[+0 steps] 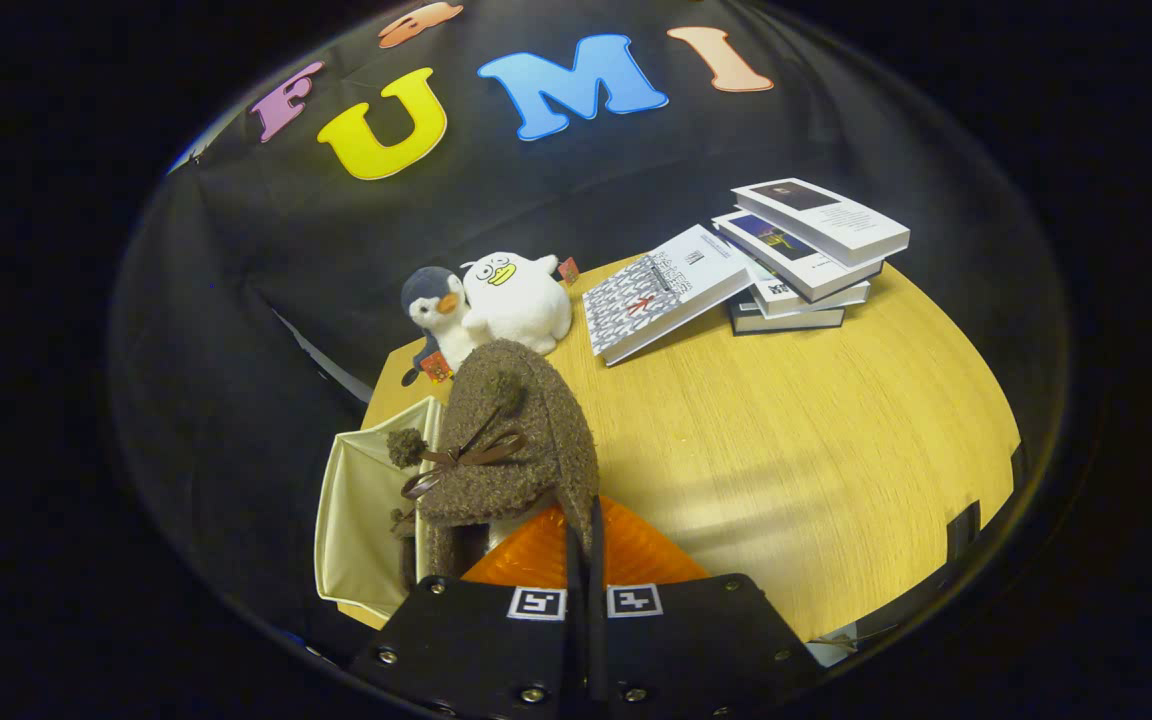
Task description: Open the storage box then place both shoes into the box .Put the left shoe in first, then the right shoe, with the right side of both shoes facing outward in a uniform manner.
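Observation:
A brown fuzzy shoe (pixel 516 440) with a brown bow and pompoms hangs lifted off the table, its toe pointing away from me. My gripper (pixel 584 525) is shut on the shoe's rear edge, with the fingers nearly together and the fabric pinched between them. Just left of the fingers, below the shoe, stands the cream fabric storage box (pixel 361 510) with its top open. The shoe partly overhangs the box's right wall and hides much of the inside.
The wooden table (pixel 796 450) stretches to the right of the fingers. Beyond the shoe sit a penguin plush (pixel 434 310) and a white duck plush (pixel 521 295). Farther right lie a single book (pixel 656 300) and a stack of books (pixel 806 255).

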### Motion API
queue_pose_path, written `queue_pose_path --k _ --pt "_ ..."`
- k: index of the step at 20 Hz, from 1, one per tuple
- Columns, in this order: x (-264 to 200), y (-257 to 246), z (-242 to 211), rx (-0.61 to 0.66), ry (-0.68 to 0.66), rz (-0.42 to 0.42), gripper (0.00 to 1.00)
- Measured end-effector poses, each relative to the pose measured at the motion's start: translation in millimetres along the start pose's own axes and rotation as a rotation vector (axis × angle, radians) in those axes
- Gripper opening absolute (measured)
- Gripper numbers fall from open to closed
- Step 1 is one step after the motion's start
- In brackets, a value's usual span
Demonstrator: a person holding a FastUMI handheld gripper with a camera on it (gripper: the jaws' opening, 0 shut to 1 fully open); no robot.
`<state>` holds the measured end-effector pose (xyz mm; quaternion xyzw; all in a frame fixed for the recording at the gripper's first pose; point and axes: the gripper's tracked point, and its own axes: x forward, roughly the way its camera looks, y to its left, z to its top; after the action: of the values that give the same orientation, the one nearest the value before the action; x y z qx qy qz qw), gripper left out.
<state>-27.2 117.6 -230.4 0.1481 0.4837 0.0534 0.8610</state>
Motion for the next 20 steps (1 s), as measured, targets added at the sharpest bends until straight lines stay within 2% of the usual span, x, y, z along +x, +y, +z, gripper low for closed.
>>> queue_pose_path --k 12,16,20 --pt "28.2 112.6 -10.4 0.007 0.014 0.102 0.01" --pt "42.7 129.4 -27.8 -0.009 0.044 0.100 0.01" --pt "54.7 123.7 -44.6 -0.030 0.068 0.053 0.01"
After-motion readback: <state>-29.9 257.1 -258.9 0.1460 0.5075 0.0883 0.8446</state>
